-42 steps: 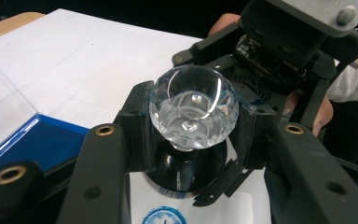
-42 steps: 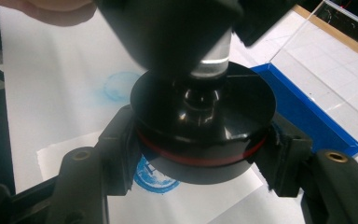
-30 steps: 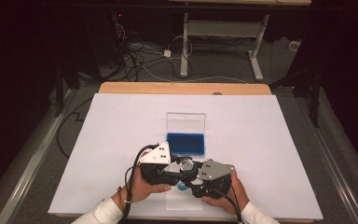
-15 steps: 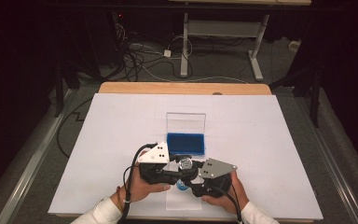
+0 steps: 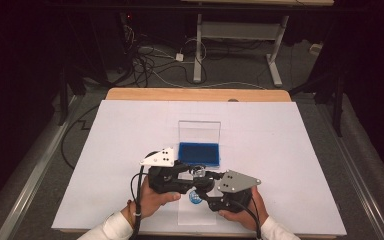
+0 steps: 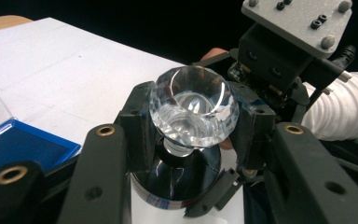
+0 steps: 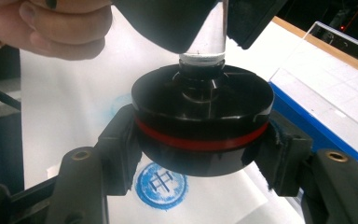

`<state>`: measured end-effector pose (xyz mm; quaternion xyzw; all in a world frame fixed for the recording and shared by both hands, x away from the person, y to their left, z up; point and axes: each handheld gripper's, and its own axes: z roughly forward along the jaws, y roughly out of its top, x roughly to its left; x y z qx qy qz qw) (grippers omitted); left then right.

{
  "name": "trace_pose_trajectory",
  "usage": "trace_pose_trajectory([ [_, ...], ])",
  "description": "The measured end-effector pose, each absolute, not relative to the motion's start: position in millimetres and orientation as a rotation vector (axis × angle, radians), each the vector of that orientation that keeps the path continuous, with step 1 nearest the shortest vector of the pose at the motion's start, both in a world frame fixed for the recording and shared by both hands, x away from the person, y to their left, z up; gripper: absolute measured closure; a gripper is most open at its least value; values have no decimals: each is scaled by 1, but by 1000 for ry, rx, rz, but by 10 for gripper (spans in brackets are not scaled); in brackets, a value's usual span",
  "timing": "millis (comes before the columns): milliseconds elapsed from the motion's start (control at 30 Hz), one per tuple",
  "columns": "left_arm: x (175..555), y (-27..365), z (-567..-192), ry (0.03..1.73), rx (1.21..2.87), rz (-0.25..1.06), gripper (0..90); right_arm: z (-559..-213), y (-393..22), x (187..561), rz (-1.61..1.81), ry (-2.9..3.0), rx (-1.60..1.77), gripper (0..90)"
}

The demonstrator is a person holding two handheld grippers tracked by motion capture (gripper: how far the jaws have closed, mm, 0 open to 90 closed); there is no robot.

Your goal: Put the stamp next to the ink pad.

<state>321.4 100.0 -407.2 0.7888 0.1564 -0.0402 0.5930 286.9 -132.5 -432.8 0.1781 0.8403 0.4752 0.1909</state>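
A stamp with a faceted clear knob (image 6: 193, 109) and a round black base ringed in red (image 7: 200, 126) hangs just above the white paper. My left gripper (image 6: 193, 123) is shut on the knob, one jaw on each side. My right gripper (image 7: 200, 140) is shut on the black base from below the knob. In the high view both grippers meet at the stamp (image 5: 198, 173) near the table's front edge, the left gripper (image 5: 192, 172) coming in from the left and the right gripper (image 5: 203, 186) from the right. Under the base lies a round blue print (image 7: 161, 185).
A blue ink pad (image 5: 199, 154) sits in its case just behind the grippers, with the clear lid (image 5: 199, 131) standing upright behind it. A white sheet (image 5: 280, 150) covers the wooden table (image 5: 195, 94). Cables and a desk frame stand on the floor beyond.
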Motion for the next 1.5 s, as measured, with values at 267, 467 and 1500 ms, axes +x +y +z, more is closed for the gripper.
trace_pose_trajectory([
  [267, 324, 102, -407, 364, 1865, -113, 543, -430, -134, 284, 1300, 2358, 498, 392],
  [467, 325, 101, -409, 397, 1869, -110, 542, -429, -133, 283, 1271, 2352, 509, 392],
  [1500, 320, 100, -401, 450, 1939, 47, 542, -428, -137, 284, 1261, 2314, 447, 391],
])
